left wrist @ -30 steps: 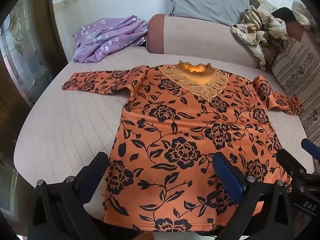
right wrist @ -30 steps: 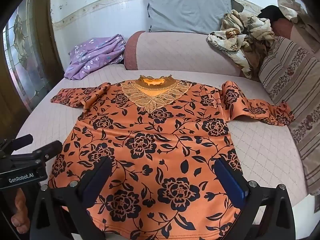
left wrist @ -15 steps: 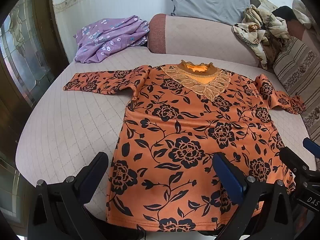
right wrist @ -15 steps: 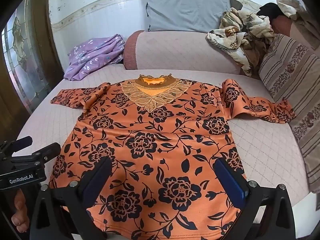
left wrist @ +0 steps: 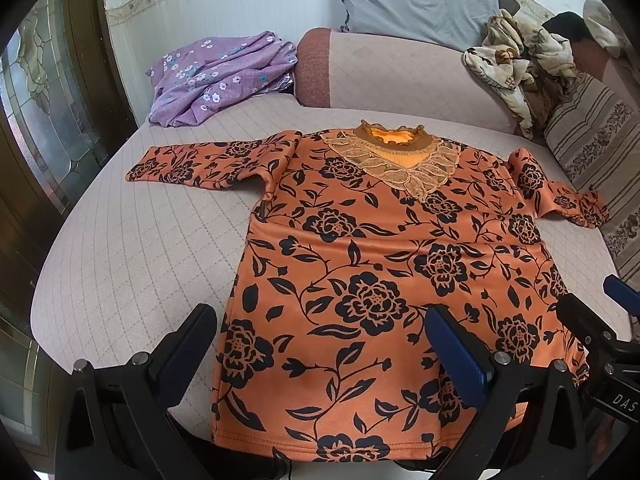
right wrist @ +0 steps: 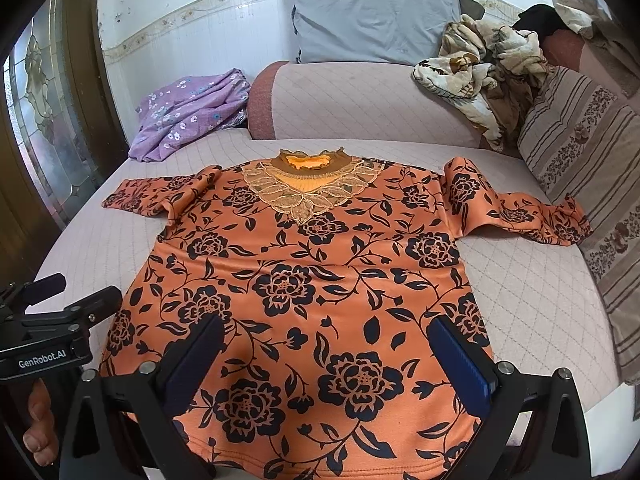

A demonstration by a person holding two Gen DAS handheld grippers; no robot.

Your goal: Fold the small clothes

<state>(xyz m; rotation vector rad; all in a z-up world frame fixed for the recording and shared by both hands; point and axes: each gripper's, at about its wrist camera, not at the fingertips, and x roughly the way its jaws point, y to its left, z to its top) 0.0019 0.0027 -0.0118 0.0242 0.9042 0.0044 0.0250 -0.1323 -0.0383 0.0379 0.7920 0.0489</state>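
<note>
An orange top with black flowers (left wrist: 384, 264) (right wrist: 312, 280) lies flat, face up, on the pale quilted bed (left wrist: 132, 256), lace collar at the far end, both sleeves spread out sideways. My left gripper (left wrist: 320, 332) hovers open over the hem's left half, nothing between its fingers. My right gripper (right wrist: 324, 344) is open too, above the hem's right half. In the right wrist view the left gripper (right wrist: 60, 292) shows at the left edge with a hand below it. The right gripper (left wrist: 592, 308) shows at the right edge of the left wrist view.
A purple flowered garment (left wrist: 216, 76) (right wrist: 188, 112) lies at the bed's far left corner. A bolster (right wrist: 360, 100), a grey pillow (right wrist: 372, 24) and a heap of patterned cloth (right wrist: 480, 68) line the back. A striped cushion (right wrist: 580, 168) borders the right side, a glazed door (left wrist: 40, 120) the left.
Both grippers have drifted slightly; the top sits a little lower and further right in the left wrist view. The garment itself has not moved and both grippers stay open.
</note>
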